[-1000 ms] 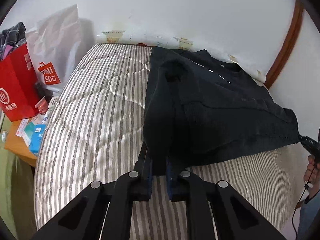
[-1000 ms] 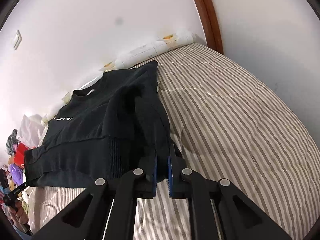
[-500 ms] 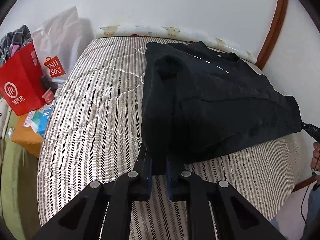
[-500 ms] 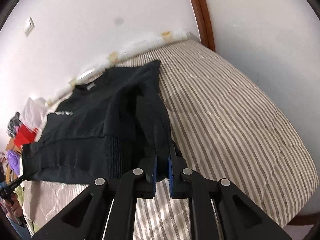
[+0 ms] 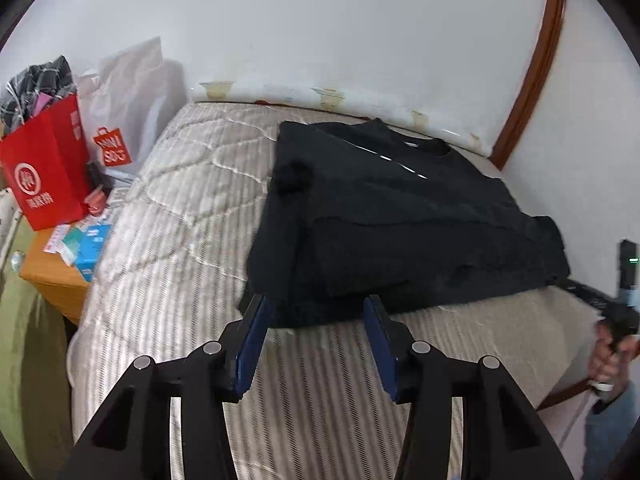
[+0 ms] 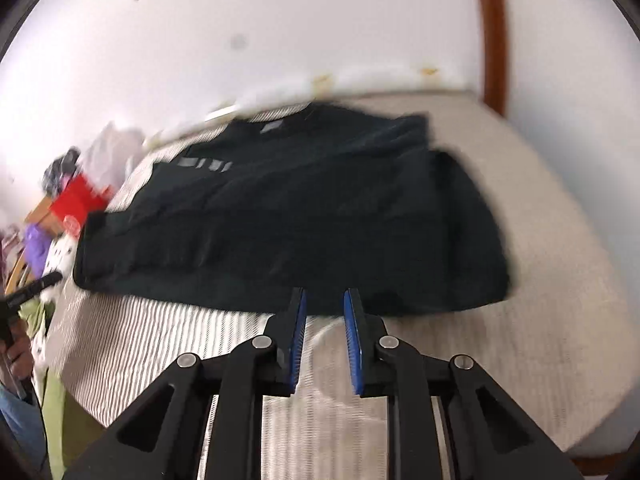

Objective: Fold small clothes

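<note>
A black sweater (image 5: 392, 216) lies folded flat on the striped mattress (image 5: 184, 216); it also shows in the right wrist view (image 6: 288, 216), blurred. My left gripper (image 5: 318, 316) is open and empty, its blue pads just before the sweater's near left edge. My right gripper (image 6: 325, 304) is open and empty at the sweater's near edge. The other gripper shows at the right edge of the left wrist view (image 5: 624, 280) and at the left edge of the right wrist view (image 6: 28, 292).
A red paper bag (image 5: 48, 172) and a white shopping bag (image 5: 128, 108) stand left of the bed, by a wooden side table (image 5: 52, 276) with small boxes. A white wall runs behind the bed. A brown door frame (image 5: 532, 64) is at the right.
Both grippers have let go of the sweater and opened. The sweater has dropped flat on the mattress. Both grippers have pulled back a little from its near edge.
</note>
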Demonstrator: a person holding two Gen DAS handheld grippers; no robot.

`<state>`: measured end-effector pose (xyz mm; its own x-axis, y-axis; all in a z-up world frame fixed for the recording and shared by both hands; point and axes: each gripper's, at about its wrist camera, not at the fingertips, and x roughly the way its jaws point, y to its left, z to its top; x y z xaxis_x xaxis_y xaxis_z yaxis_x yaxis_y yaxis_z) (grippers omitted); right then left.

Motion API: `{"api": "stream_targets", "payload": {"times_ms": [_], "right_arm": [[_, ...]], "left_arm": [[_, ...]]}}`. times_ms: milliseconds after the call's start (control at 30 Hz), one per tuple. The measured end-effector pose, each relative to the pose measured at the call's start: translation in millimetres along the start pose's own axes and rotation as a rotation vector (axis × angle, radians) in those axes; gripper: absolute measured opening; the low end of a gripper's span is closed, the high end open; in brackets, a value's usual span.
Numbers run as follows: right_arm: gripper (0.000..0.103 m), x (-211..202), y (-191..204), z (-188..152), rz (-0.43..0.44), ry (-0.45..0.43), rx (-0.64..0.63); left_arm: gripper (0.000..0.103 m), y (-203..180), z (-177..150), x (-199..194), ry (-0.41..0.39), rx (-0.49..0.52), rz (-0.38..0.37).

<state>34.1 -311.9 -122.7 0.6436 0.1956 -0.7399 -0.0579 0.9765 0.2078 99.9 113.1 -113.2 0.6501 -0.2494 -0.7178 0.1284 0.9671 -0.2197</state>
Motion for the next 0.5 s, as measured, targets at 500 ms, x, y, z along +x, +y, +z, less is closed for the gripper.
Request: {"api": "stream_targets", "payload": {"times_ms": [500], "right_arm": [[0.012,41.4,-14.1,5.1,-0.007,0.066,0.09]], "left_arm": [[0.037,-51.4,4.2,63.1,0.138,0.057,-0.15]]}}
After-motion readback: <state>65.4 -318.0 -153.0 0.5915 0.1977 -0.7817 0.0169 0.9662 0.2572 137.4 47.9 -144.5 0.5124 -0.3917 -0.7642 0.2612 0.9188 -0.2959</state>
